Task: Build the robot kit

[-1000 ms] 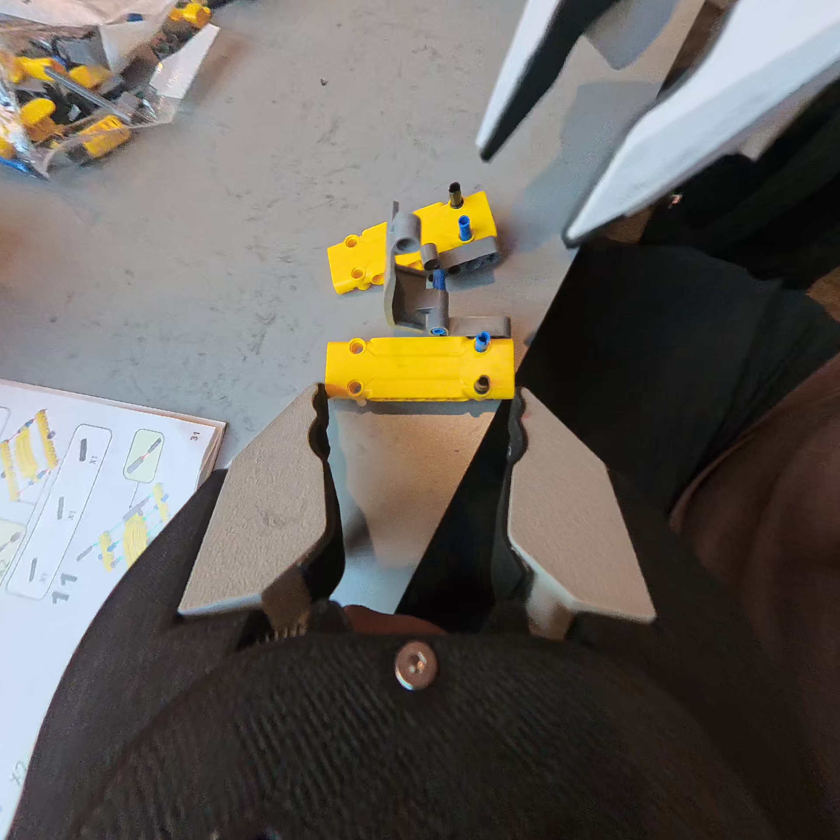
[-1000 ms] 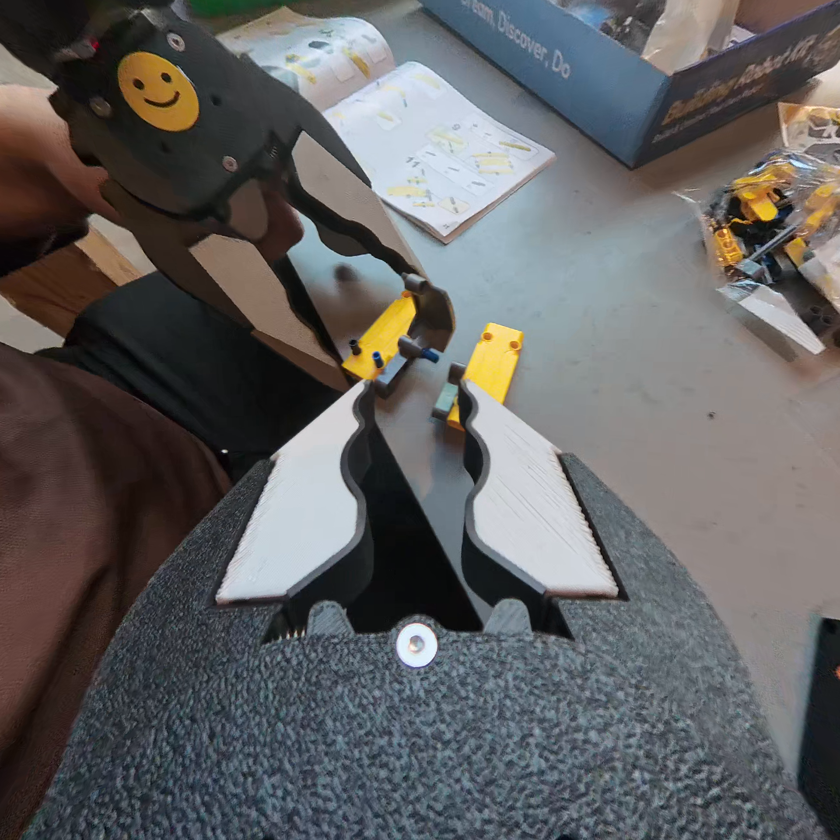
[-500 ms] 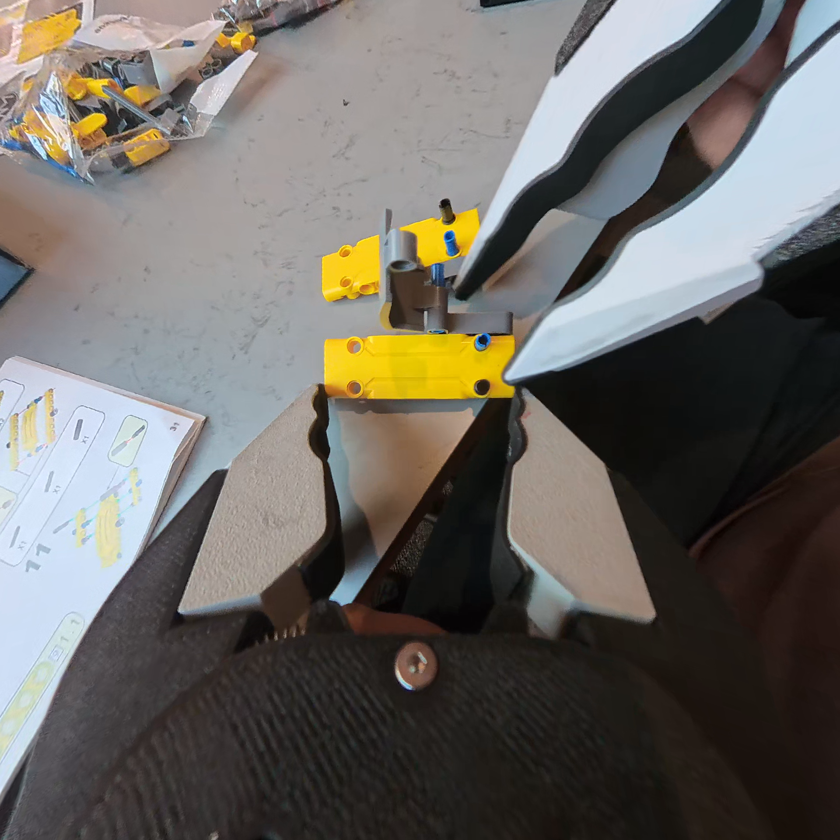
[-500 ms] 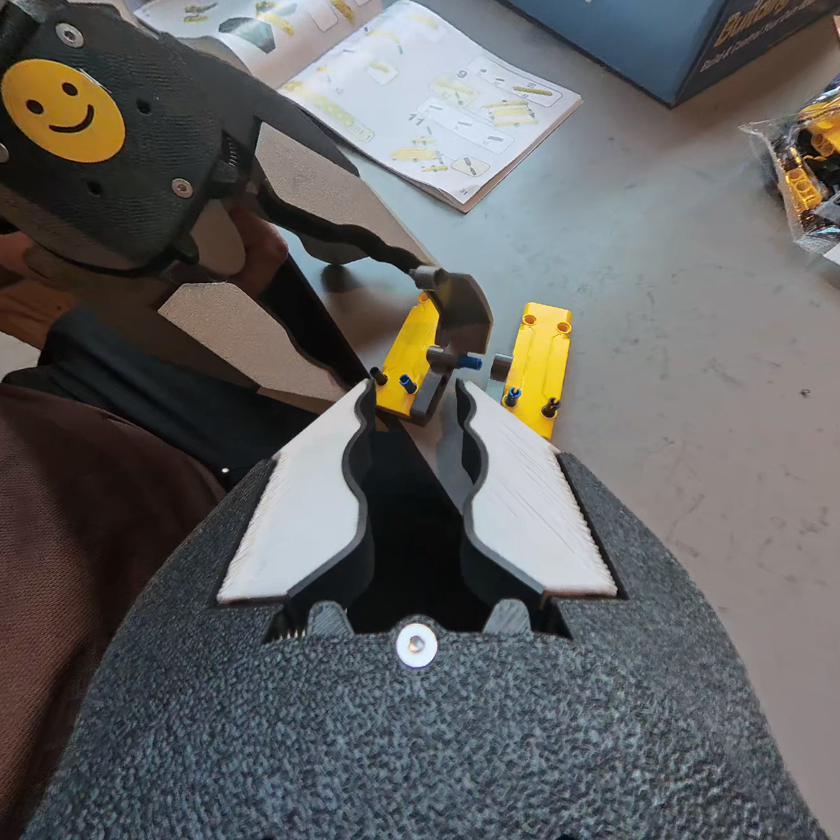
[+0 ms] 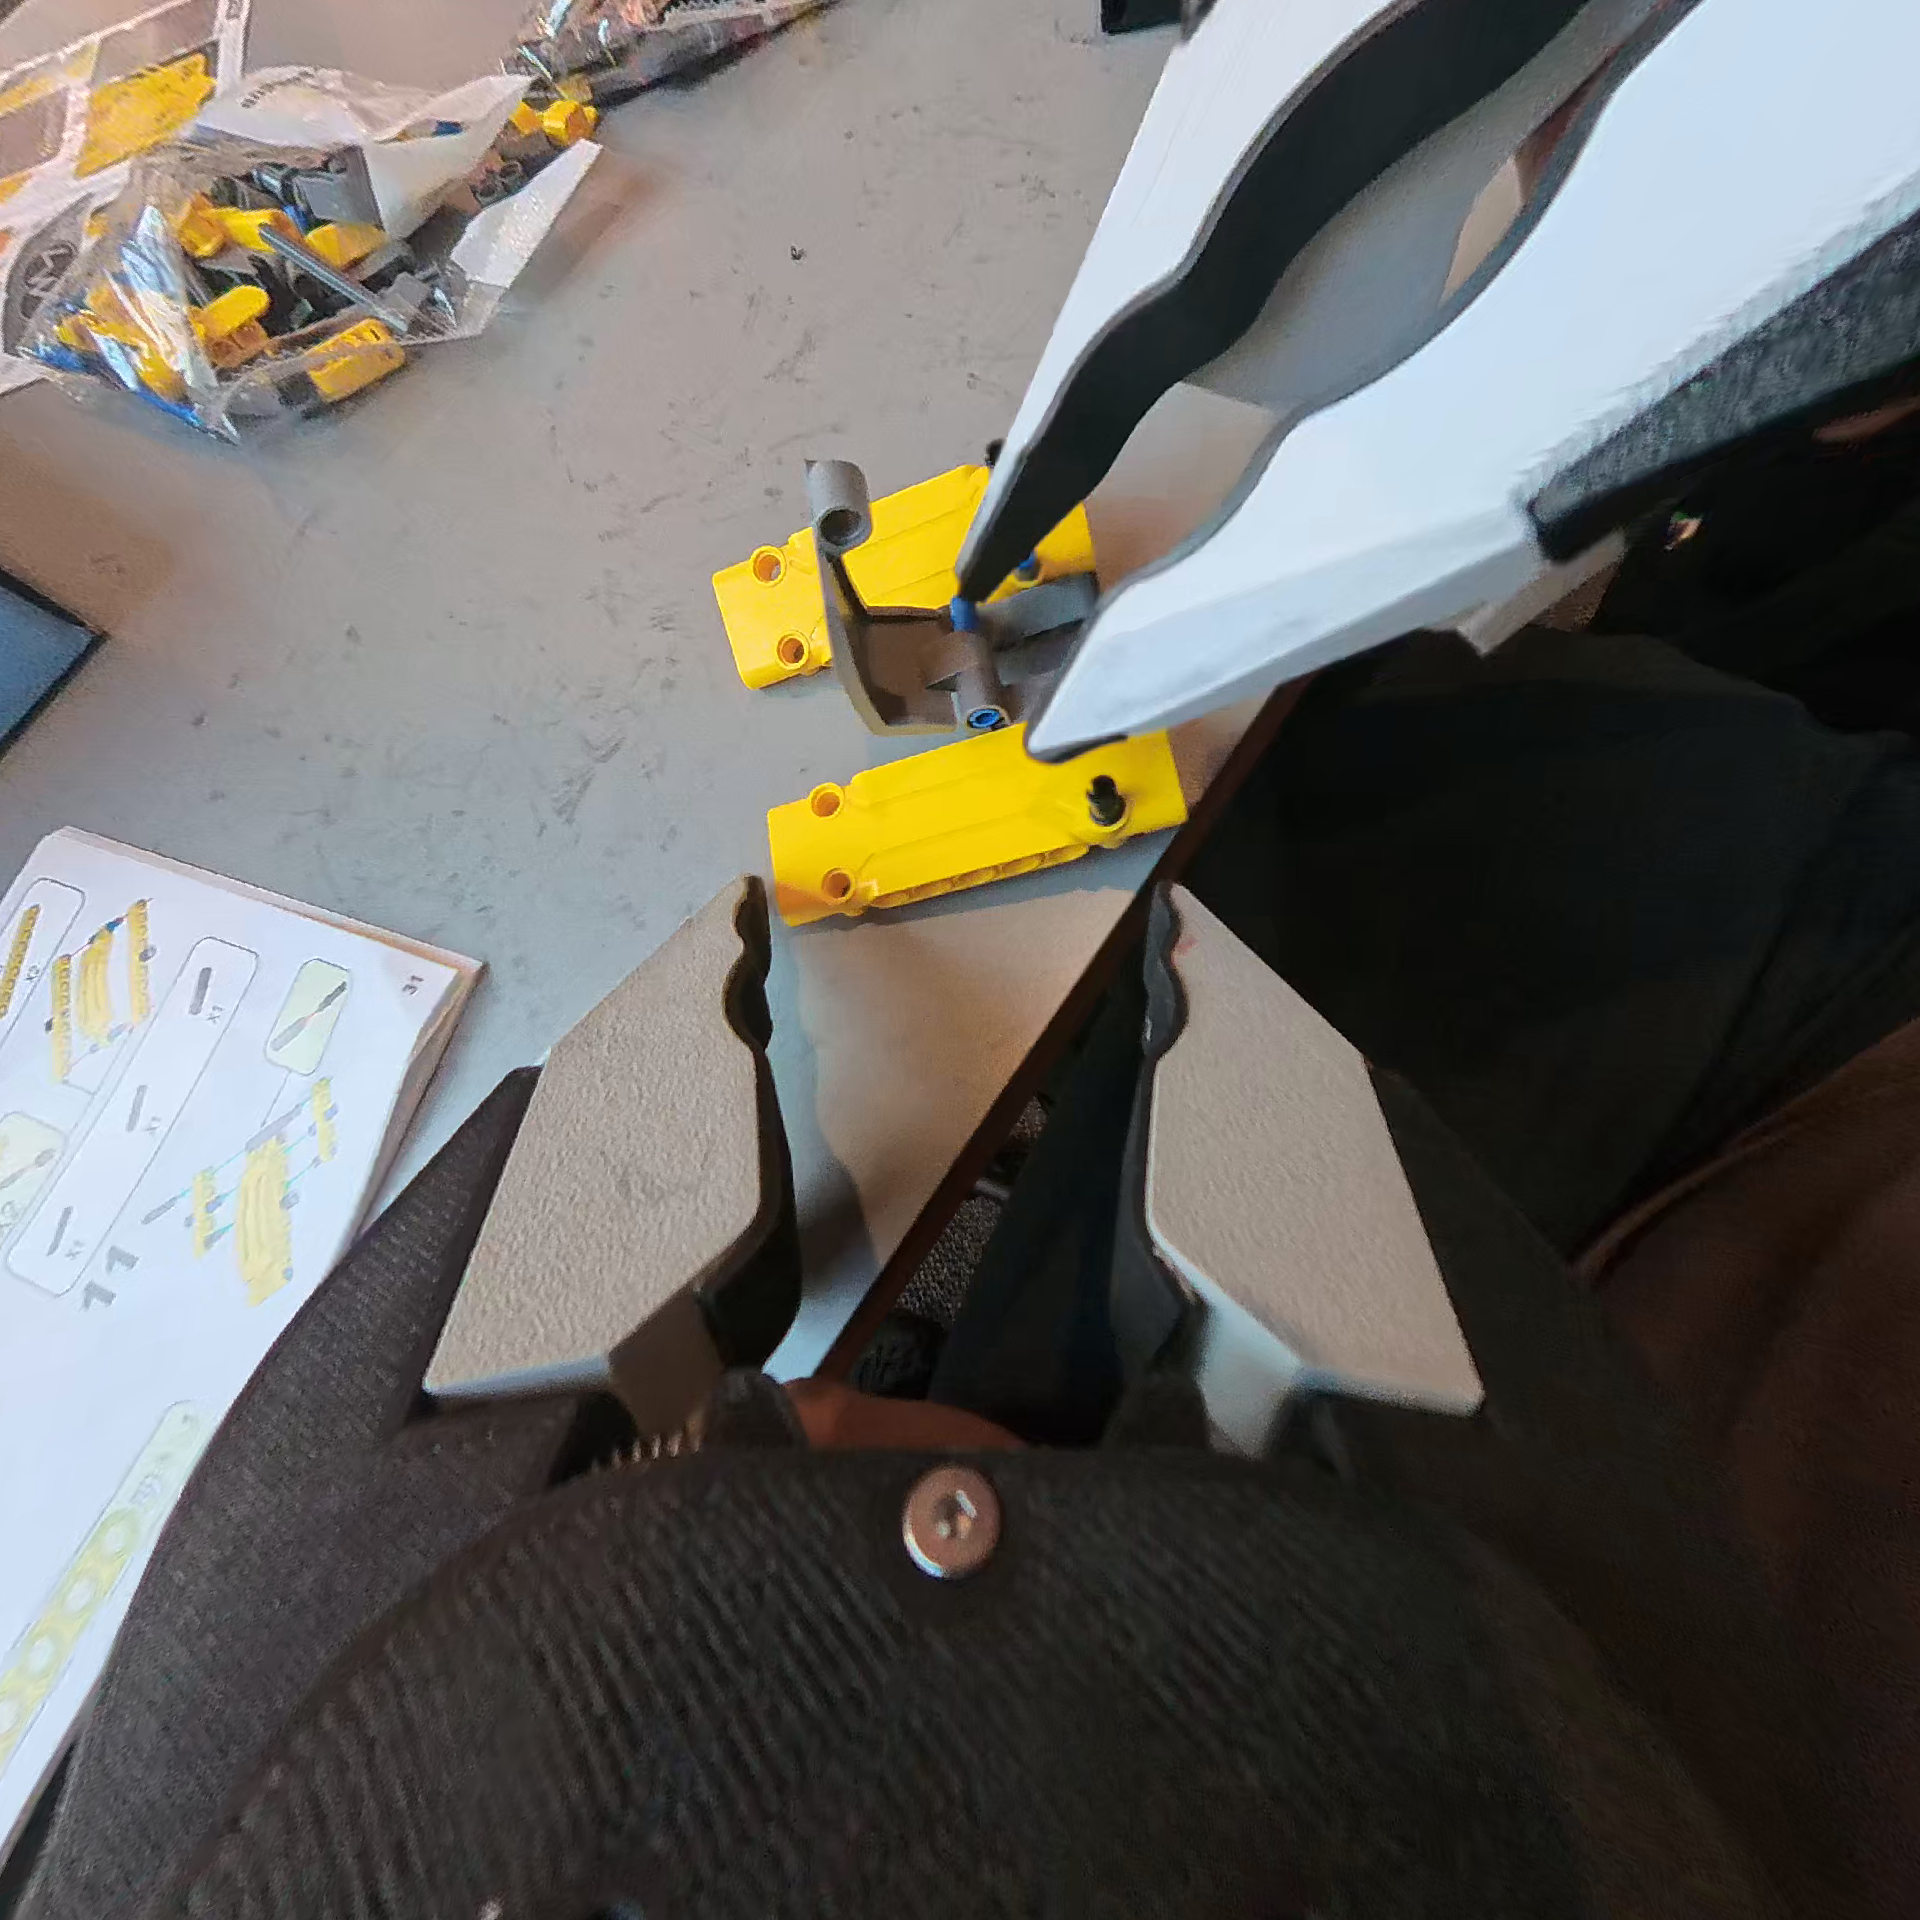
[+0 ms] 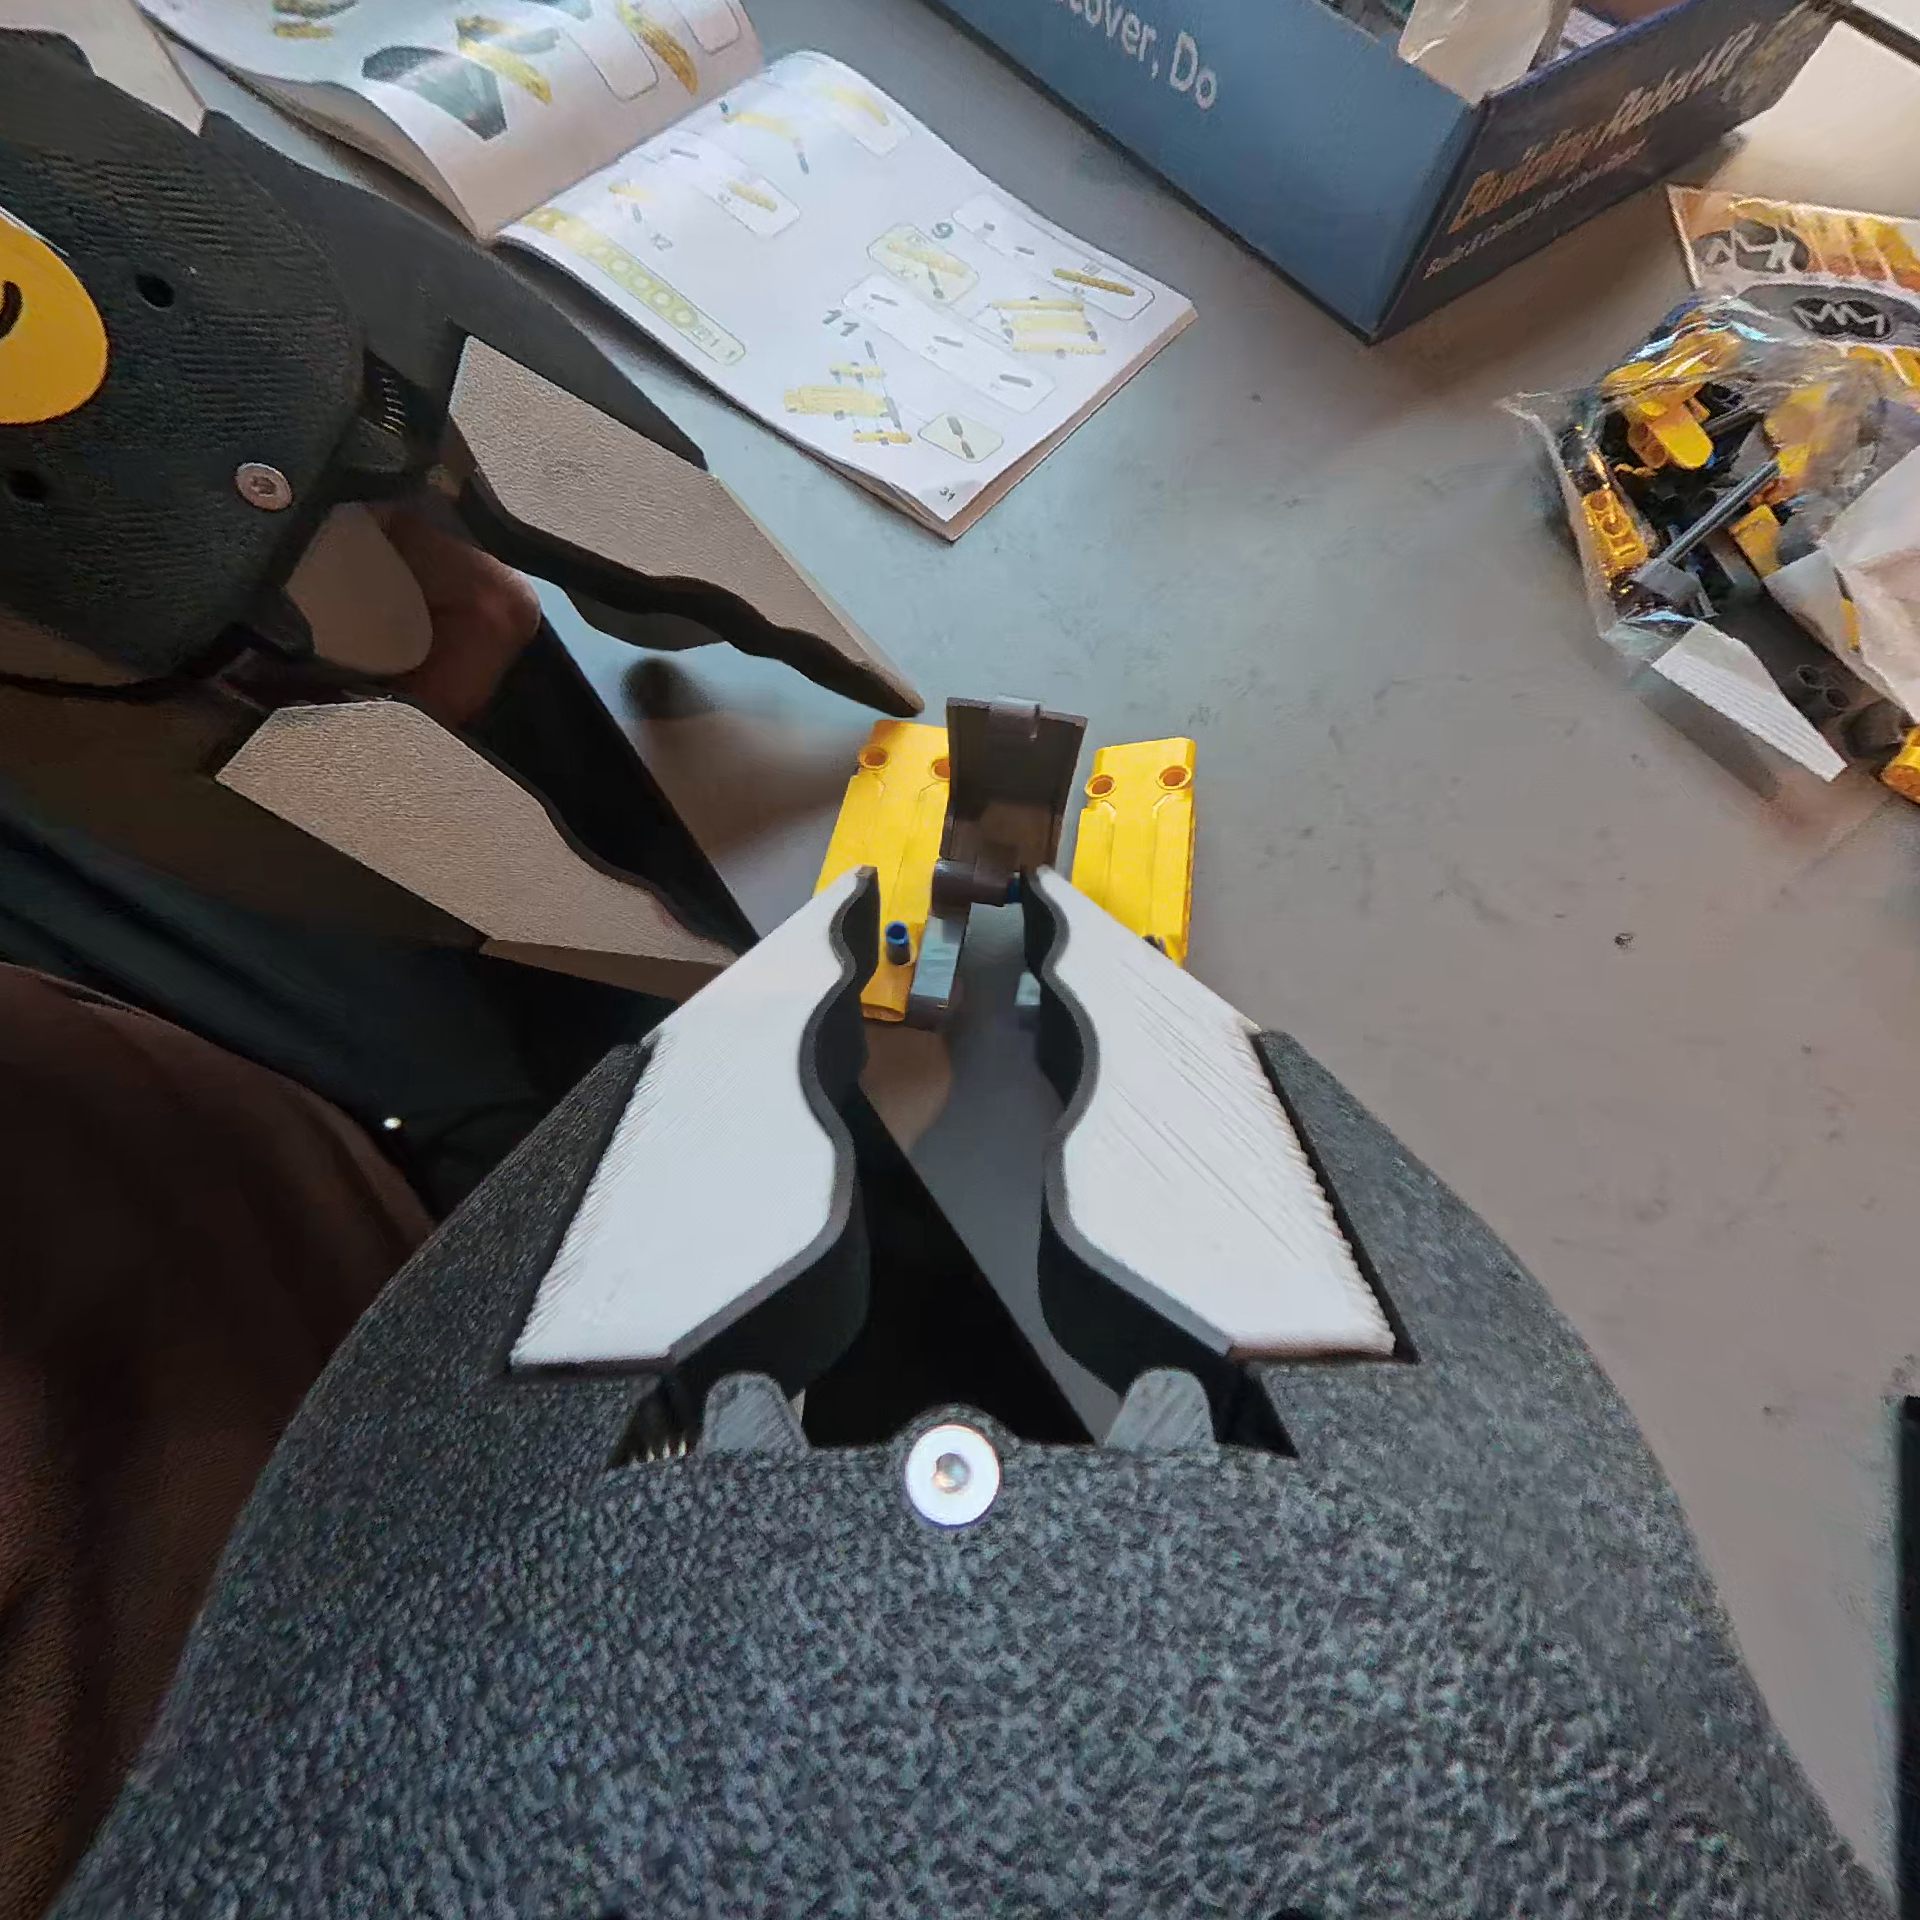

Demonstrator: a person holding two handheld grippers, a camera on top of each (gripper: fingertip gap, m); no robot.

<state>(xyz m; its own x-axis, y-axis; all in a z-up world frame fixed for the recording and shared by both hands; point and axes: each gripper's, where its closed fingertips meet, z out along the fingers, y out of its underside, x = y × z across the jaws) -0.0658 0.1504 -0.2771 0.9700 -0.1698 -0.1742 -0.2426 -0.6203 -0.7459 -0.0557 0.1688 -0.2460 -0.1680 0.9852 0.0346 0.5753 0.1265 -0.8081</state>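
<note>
Two flat yellow plastic panels (image 5: 971, 826) flank a grey plastic bracket (image 6: 1003, 805); my right gripper (image 6: 945, 888) straddles it (narrow gap), my left gripper (image 5: 956, 904) spread wide, empty.

Black textured left gripper (image 5: 956, 904) with grey fingers, speckled right gripper (image 6: 945, 883) with white fingers, brown sleeve (image 6: 156, 1247)

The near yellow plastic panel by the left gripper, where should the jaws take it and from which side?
Grip the near yellow plastic panel across its short width at the free left end, coming from above. It lies flat on the grey table, and its right end carries a black pin and sits under the right gripper, beside the grey bracket.
</note>
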